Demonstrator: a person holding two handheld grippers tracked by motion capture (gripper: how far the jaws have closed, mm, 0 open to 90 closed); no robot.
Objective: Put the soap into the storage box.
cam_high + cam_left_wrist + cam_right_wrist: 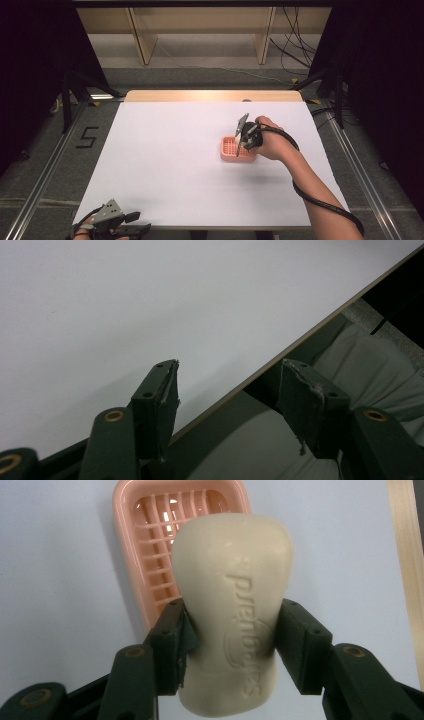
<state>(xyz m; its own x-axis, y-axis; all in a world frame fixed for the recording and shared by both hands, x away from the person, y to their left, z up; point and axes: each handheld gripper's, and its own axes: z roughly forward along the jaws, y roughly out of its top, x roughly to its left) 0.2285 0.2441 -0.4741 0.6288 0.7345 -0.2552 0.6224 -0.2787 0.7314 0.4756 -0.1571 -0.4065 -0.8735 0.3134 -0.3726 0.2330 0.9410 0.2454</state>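
Holding a cream-coloured oblong bar of soap (231, 615) with embossed lettering, my right gripper (231, 630) has its two black jaws pressed against the bar's long sides, so the bar's long axis runs straight out along the jaws and away from the camera. Beyond and below it I see the pink plastic soap dish (150, 555) with a slatted grid floor, lying on the white table top (60, 580); in the right gripper view its long axis runs roughly the same way as the bar's, though the dish sits a little off to the left of the bar. From the high view, the right gripper (246, 134) hangs directly above the dish (229, 150), right of the table's middle. I judge the coming move to be a lowering of the bar into the dish, and it turns on that small sideways offset: I would shift toward the dish before descending. My left gripper (131, 224) rests at the near left corner of the table (165, 150), well apart from the dish, its jaws standing wide with nothing between them.
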